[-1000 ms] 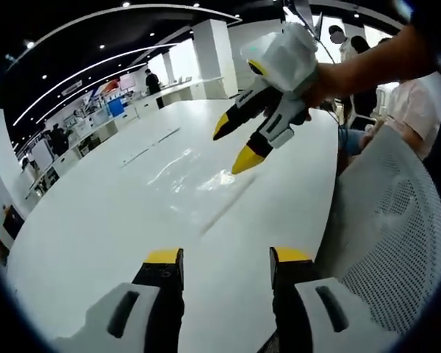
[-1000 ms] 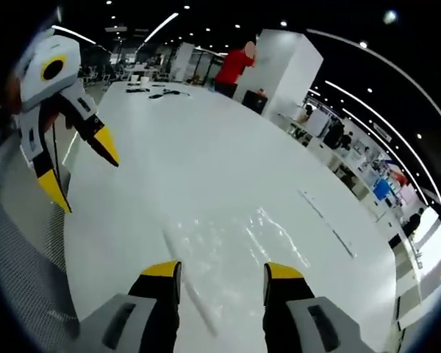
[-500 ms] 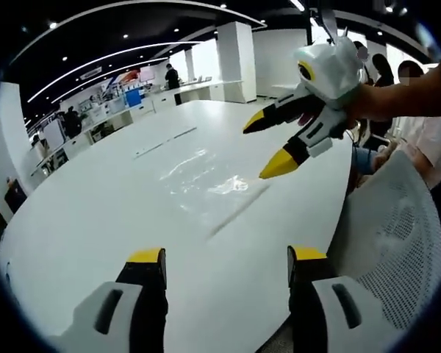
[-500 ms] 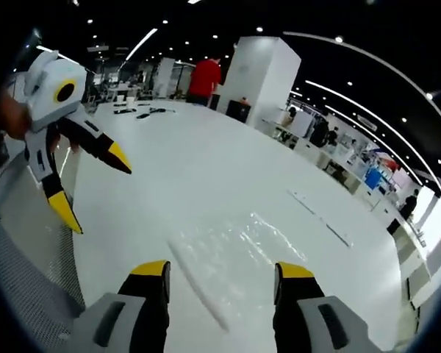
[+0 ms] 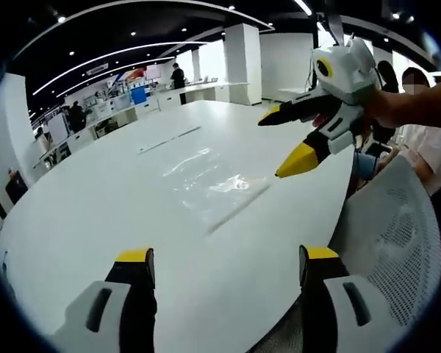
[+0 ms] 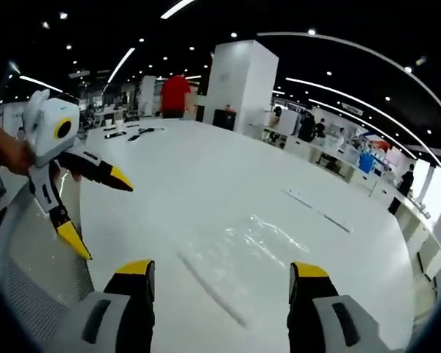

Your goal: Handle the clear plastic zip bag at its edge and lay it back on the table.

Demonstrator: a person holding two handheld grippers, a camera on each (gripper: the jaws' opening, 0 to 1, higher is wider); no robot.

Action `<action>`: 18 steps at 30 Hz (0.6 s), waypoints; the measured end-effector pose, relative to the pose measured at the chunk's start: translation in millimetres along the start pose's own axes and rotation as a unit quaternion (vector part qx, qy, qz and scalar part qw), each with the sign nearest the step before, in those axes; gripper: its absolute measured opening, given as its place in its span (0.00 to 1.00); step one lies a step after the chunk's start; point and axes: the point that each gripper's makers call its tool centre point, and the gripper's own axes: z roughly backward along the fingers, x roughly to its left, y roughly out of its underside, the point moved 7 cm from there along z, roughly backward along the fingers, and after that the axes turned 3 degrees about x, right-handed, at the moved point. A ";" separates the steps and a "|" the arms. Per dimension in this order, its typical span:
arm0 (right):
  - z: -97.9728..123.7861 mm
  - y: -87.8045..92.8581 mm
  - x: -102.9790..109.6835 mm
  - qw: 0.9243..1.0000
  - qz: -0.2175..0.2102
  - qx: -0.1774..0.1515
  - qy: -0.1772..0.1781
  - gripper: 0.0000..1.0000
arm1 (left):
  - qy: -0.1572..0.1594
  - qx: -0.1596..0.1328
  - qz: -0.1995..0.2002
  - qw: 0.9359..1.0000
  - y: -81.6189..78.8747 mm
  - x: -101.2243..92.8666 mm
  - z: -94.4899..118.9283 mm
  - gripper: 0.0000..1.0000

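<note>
Clear zip bag (image 5: 206,180) is lying flat on white counter (image 5: 95,220); I'm holding left gripper (image 5: 219,257) and right gripper (image 6: 220,268) spread, empty; should approach low at its sealed edge.

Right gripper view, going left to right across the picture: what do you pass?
Mesh chair back → left gripper → zip edge of the clear plastic zip bag → bag's crinkled body → thin strips on the table.

Both tongs, left (image 5: 224,265) and right (image 6: 218,272), hang above the table, jaws spread, empty.
</note>
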 end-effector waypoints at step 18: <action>14.9 11.5 7.4 0.999 -0.048 -0.014 0.021 0.94 | 0.004 -0.008 0.030 1.000 5.1 1.0 5.8 0.94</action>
